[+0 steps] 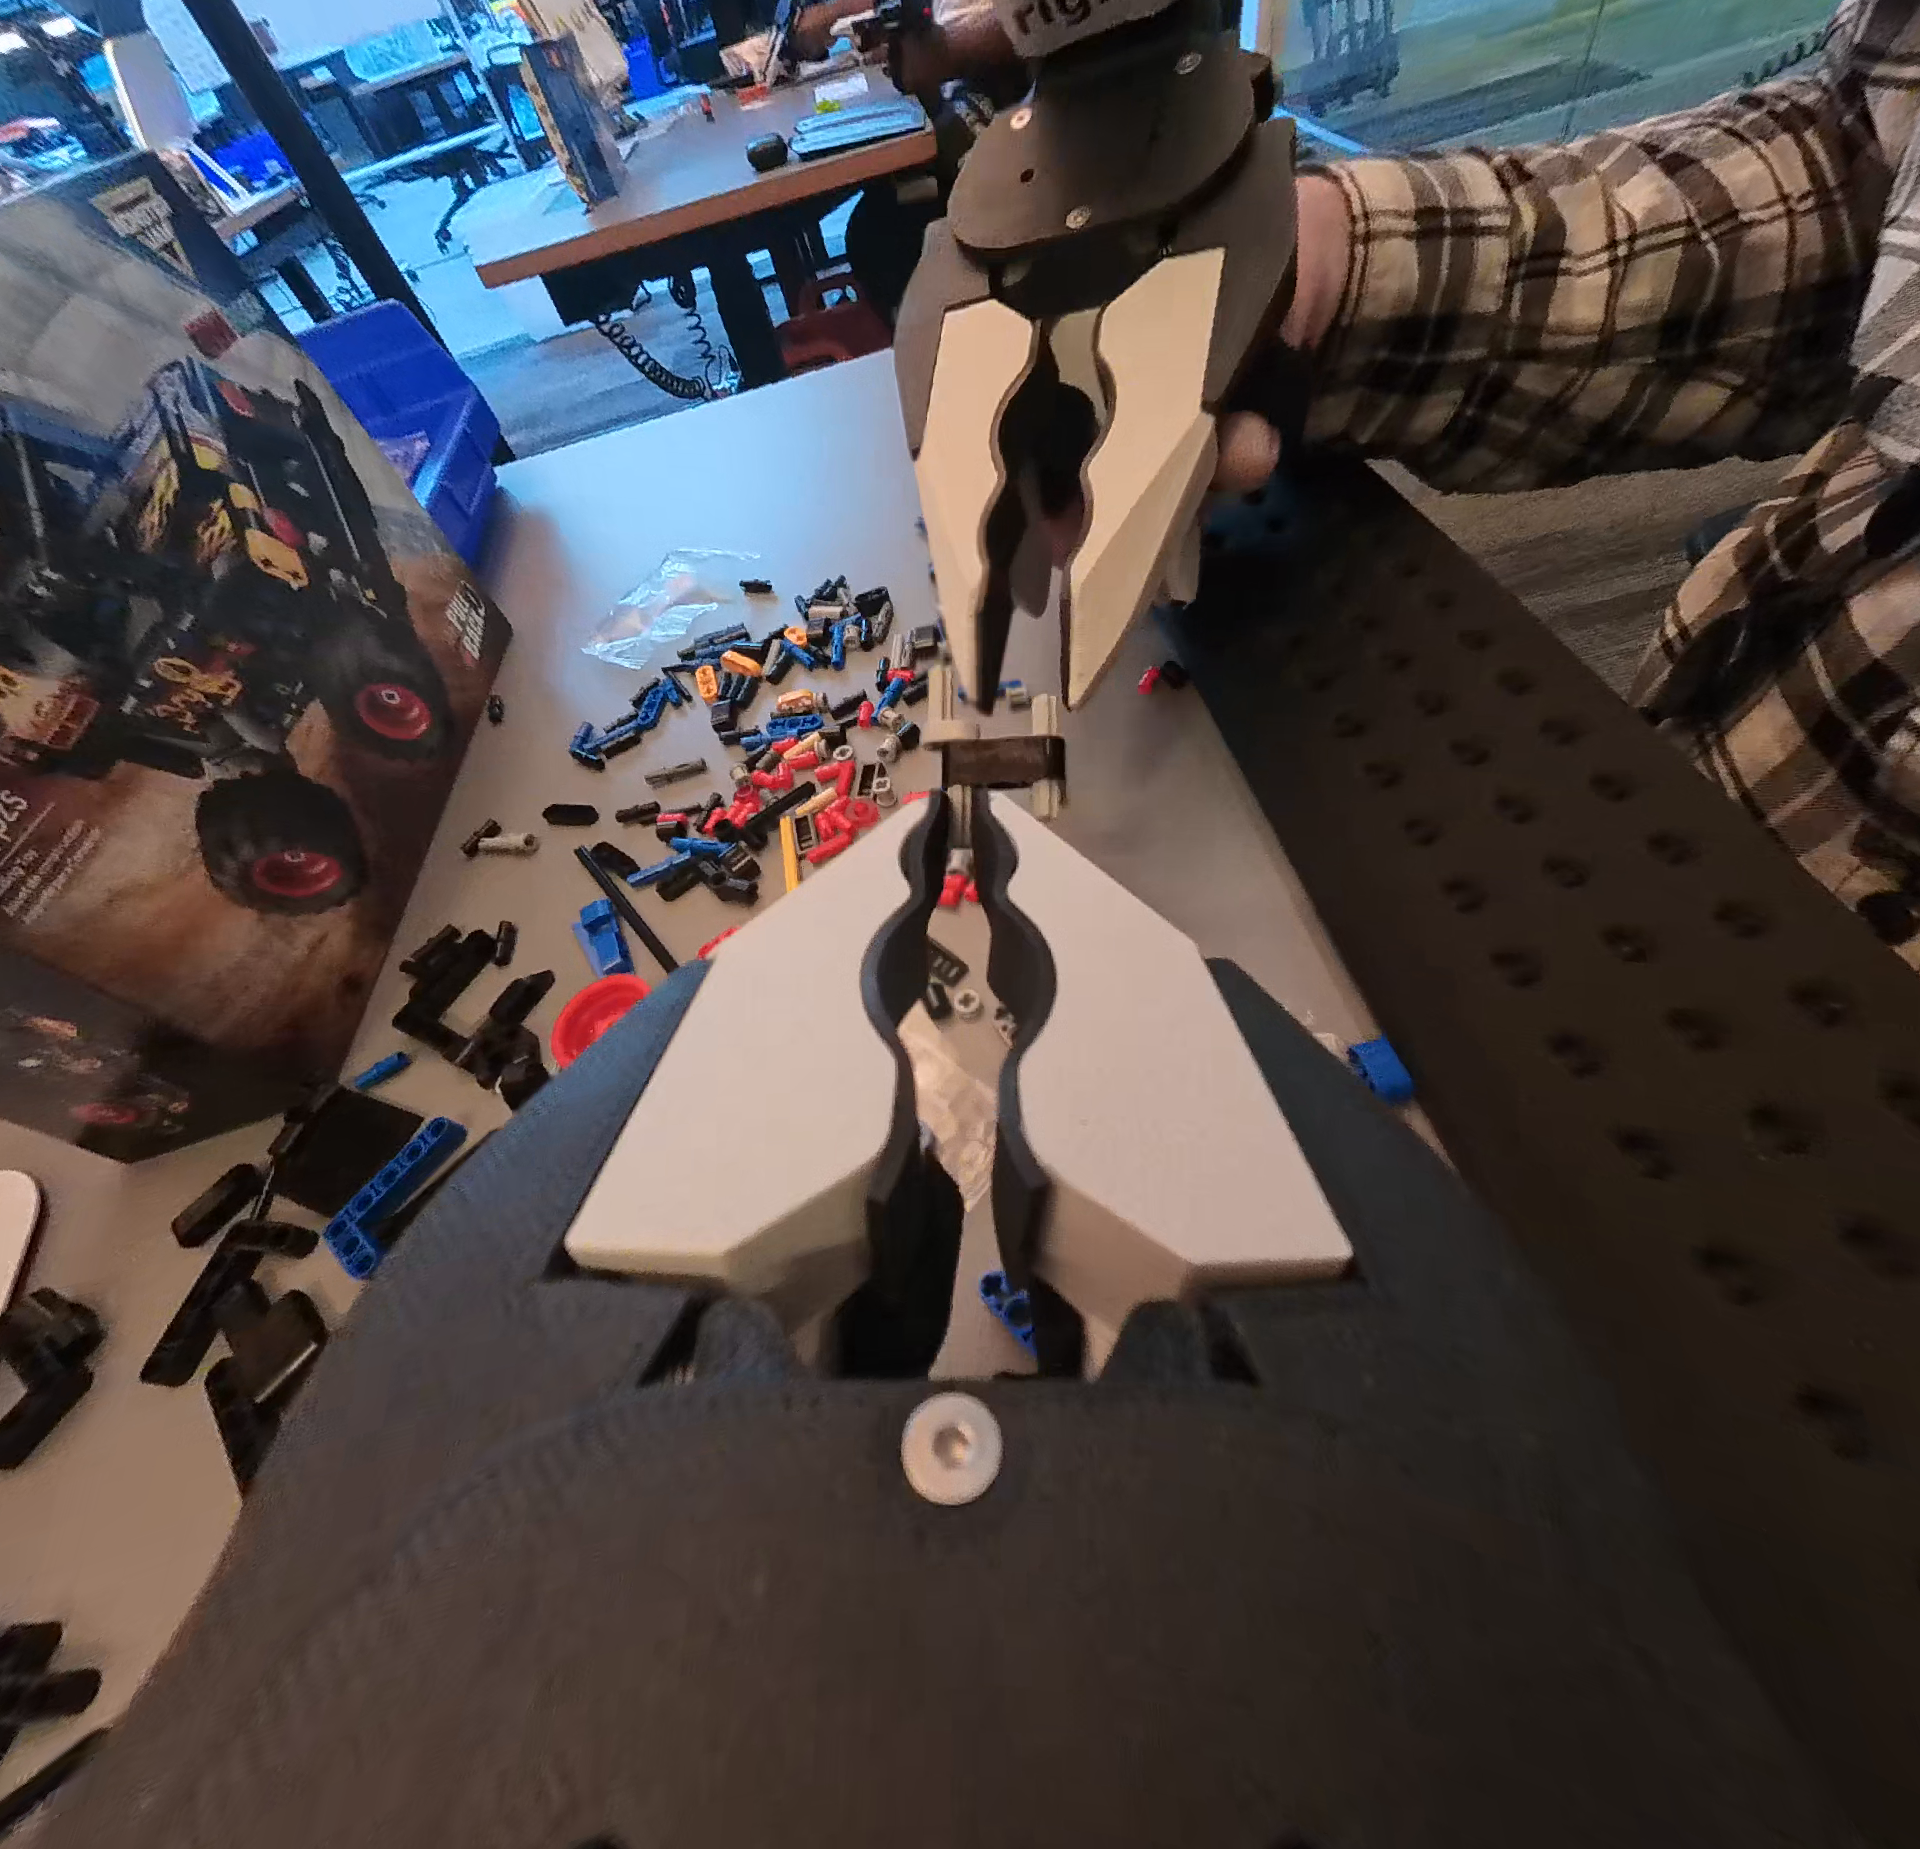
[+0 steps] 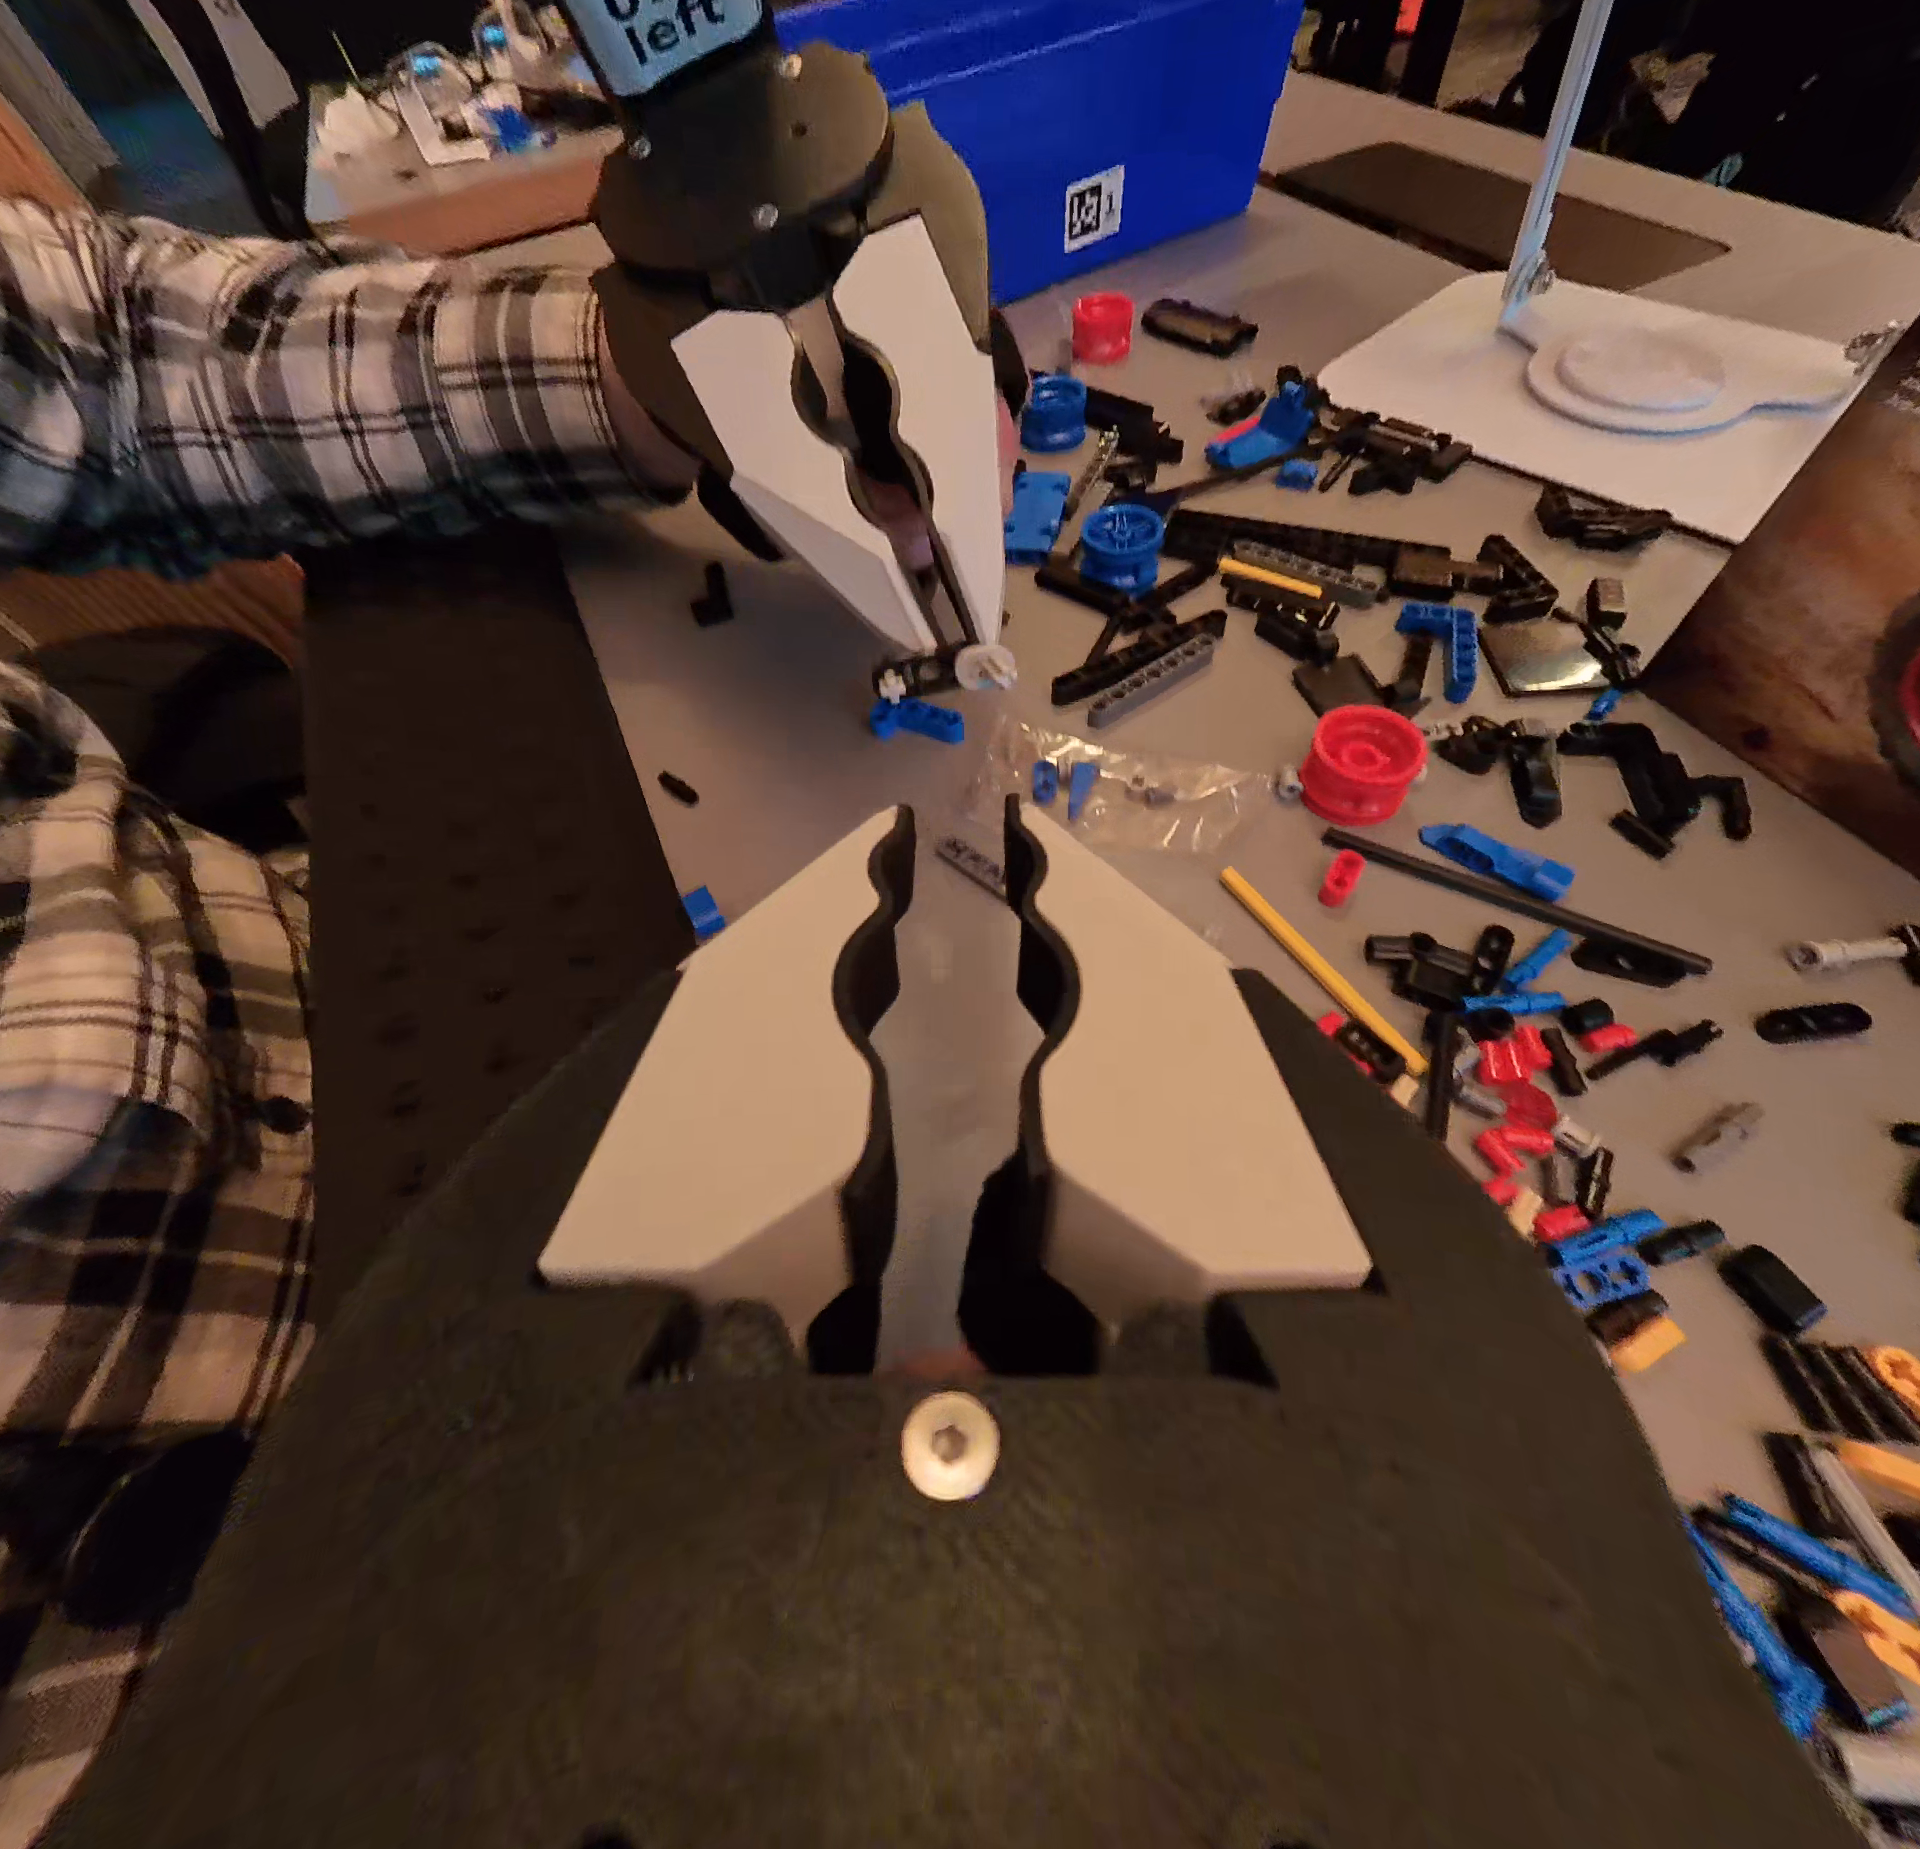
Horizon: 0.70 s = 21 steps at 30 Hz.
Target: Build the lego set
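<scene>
grey table (image 1: 727, 469) strewn with lego; left claw (image 1: 961, 797) grips a small assembly (image 1: 997, 755), right claw (image 2: 958, 812) parted, empty.

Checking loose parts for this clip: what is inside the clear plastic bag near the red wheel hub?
The clear plastic bag holds a few small blue pieces and some small grey ones. Crinkles and glare hide their shapes and exact count, and whatever lies under the bag cannot be seen.
</scene>
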Motion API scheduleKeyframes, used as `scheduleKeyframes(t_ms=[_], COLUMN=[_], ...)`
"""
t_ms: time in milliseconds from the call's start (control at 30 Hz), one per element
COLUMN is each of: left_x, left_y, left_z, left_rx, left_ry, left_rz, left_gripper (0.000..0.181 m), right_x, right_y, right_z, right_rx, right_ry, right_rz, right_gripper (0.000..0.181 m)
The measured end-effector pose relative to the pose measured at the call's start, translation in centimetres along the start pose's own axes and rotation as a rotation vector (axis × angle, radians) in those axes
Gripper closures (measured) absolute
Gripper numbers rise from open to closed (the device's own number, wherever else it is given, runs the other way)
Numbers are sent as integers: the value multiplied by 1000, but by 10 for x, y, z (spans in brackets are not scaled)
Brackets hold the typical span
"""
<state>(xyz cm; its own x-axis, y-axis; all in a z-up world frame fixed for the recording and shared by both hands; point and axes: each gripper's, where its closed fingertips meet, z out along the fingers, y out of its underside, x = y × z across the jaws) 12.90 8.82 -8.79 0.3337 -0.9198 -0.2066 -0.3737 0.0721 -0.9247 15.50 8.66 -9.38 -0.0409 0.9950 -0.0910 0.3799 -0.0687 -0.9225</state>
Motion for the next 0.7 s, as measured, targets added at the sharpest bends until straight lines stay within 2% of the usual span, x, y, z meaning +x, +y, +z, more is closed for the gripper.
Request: scheduleKeyframes(t_ms=[300,700], left_x=[3,15], left_y=[-9,-18], left_z=[-3,-11], left_rx=[57,144], left_ry=[46,193], left_rz=[-84,-221], left_gripper=[178,178], right_x=[-4,-11], right_y=[-21,-36], right_z=[13,21], right_rx=[72,102], right_ry=[11,78], right_rz=[-71,-320], right_gripper=[152,162])
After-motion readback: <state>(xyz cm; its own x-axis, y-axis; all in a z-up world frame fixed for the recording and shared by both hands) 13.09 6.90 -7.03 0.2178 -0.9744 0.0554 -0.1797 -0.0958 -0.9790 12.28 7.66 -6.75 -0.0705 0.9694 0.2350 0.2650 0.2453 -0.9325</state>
